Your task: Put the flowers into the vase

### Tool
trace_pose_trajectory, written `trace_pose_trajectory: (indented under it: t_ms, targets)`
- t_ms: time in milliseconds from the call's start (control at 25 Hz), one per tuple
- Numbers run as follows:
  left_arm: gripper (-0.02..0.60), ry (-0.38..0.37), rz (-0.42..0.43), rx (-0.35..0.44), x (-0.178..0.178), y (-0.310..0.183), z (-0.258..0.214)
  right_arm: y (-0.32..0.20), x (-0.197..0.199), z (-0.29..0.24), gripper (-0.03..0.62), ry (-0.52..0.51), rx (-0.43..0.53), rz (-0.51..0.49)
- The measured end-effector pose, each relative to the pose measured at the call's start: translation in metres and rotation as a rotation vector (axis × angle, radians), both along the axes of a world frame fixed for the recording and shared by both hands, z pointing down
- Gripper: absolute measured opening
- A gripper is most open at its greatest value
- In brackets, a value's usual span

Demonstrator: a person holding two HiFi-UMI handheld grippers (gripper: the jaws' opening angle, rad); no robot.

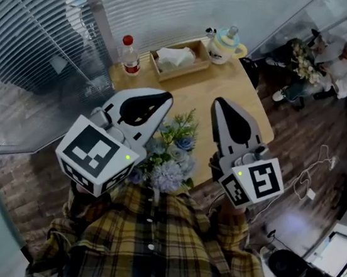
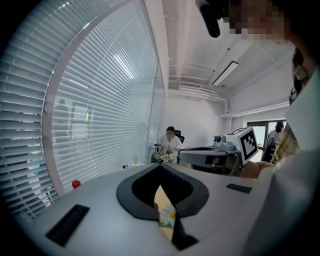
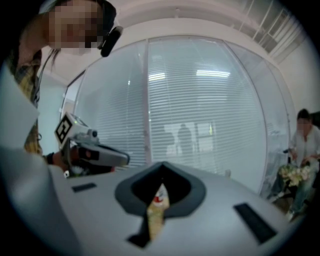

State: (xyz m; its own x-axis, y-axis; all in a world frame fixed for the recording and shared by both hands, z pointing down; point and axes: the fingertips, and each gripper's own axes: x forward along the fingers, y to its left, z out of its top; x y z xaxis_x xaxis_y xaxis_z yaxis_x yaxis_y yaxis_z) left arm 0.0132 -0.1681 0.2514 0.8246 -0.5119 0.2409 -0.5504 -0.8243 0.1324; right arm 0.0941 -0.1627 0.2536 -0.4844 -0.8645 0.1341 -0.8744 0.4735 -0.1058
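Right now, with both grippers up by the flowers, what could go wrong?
The flowers appear to sit at the table's near edge, between the left gripper and right gripper; a sideways nudge could knock them off. Both grippers' jaws look shut, so reaching in would push blooms, not grip them.

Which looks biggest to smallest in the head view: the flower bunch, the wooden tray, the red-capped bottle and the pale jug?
1. flower bunch, though it is nearest the camera
2. wooden tray
3. pale jug
4. red-capped bottle, close to the jug in size
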Motion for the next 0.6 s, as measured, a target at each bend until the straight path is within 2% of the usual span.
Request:
trace_pose_trajectory:
  t_ms: [600]
  targets:
    - [0.009,-0.006,-0.023,-0.001,0.004,-0.005,0.001,-0.004,0.008,0.014,0.012,-0.021,-0.033,-0.012]
